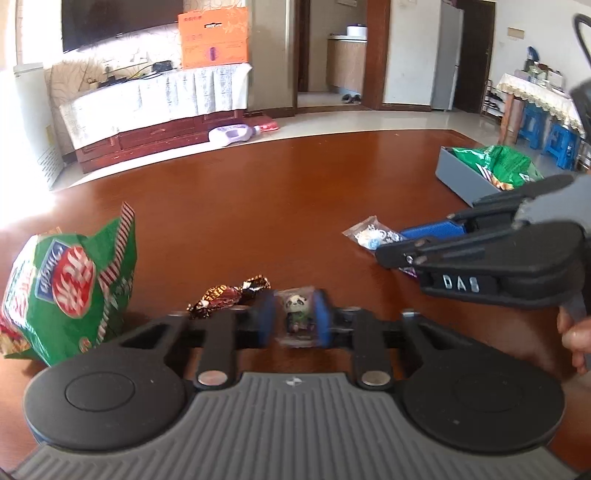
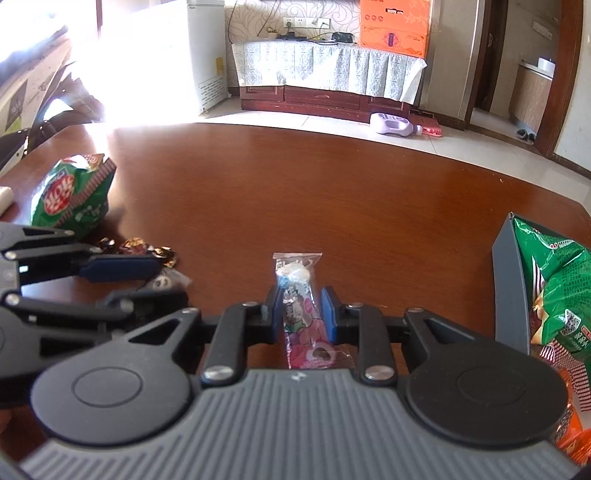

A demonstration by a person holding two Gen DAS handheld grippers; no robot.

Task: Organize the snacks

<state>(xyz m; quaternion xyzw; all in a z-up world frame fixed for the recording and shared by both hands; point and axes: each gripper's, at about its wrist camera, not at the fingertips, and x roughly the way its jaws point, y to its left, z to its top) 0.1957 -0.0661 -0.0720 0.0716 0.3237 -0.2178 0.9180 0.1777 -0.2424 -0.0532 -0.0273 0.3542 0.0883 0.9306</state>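
**A:** What does the left gripper (image 1: 295,321) hold?

**B:** Its blue pads pinch a small clear packet with a panda figure (image 1: 298,314), low over the brown table (image 1: 277,192); a dark foil candy (image 1: 221,301) lies just left, a green bag (image 1: 70,288) further left.

**A:** And the right gripper (image 2: 301,314)?

**B:** Closed on a long clear packet, pink and purple print (image 2: 301,314); a grey tray (image 2: 509,288) holding green bags (image 2: 554,288) sits to the right.

A home living room: television (image 1: 122,22), cloth-draped cabinet (image 2: 325,79), fridge (image 1: 447,55), tiled floor (image 1: 369,123).
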